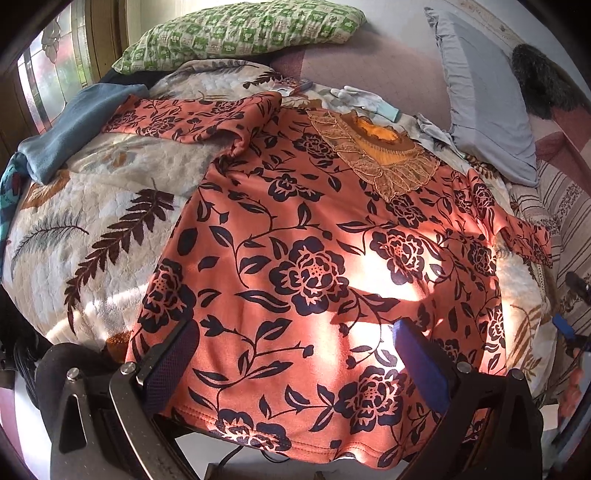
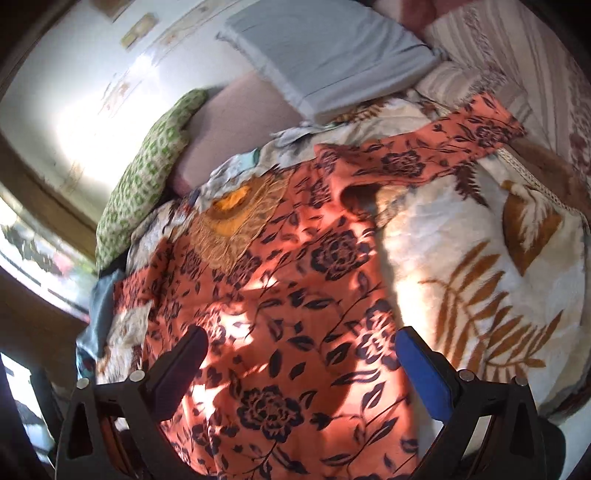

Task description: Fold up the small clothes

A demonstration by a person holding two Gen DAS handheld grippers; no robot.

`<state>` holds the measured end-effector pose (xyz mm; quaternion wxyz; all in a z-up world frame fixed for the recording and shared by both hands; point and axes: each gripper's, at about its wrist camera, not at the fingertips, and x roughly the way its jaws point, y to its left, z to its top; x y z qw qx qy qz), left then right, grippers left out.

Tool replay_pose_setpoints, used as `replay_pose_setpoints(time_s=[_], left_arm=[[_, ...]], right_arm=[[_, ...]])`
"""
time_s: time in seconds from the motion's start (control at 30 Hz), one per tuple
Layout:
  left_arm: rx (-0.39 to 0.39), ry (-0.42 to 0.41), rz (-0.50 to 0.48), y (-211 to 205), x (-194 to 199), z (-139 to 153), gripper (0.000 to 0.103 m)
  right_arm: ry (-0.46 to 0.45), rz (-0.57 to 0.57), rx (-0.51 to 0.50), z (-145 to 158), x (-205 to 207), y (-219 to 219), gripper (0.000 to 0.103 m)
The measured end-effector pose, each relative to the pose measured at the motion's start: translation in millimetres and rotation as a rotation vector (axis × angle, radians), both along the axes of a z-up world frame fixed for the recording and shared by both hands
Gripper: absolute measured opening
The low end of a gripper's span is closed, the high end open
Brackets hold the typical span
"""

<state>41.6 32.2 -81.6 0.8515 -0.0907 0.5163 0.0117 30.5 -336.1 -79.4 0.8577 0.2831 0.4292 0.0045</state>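
An orange top with dark floral print [image 1: 314, 258] lies spread flat on a leaf-patterned blanket [image 1: 85, 206], with a lace collar [image 1: 384, 155] at the far end and sleeves out to both sides. My left gripper [image 1: 295, 350] is open, its blue-padded fingers [image 1: 421, 365] wide apart just above the hem. In the right wrist view the same top [image 2: 295, 314] fills the middle, a sleeve [image 2: 443, 151] stretching to the upper right. My right gripper [image 2: 299, 362] is open above the lower part of the top, holding nothing.
A green patterned pillow [image 1: 240, 33] and a grey pillow [image 1: 484, 103] lie at the far side. A blue cloth [image 1: 77, 122] sits at the left, white gloves [image 1: 362, 99] beyond the collar. A striped cover [image 2: 517, 66] is at the right. The bed edge is close under the hem.
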Motion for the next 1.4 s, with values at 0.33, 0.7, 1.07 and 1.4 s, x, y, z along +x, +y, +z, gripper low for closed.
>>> replay_pose_setpoints(time_s=[0.33, 0.7, 1.07, 1.4], left_arm=[[0.062, 0.017, -0.005, -4.5, 23.5, -20.3, 0.103], [0.046, -0.005, 0.063, 19.4, 49.6, -31.8, 0.103], [-0.095, -0.052, 0.174, 62.4, 40.5, -35.0, 0.103], [-0.133, -0.087, 0.278, 113.8, 18.6, -29.2, 0.103]], right_arm=[[-0.070, -0.527, 0.355, -49.8, 75.0, -250.0, 0.066], [0.009, -0.646, 0.289, -83.4, 159.7, -318.0, 0.024], [-0.183, -0.277, -0.053, 52.4, 217.7, -192.3, 0.006], [-0.327, 0.234, 0.088, 96.9, 264.0, 118.4, 0.012]])
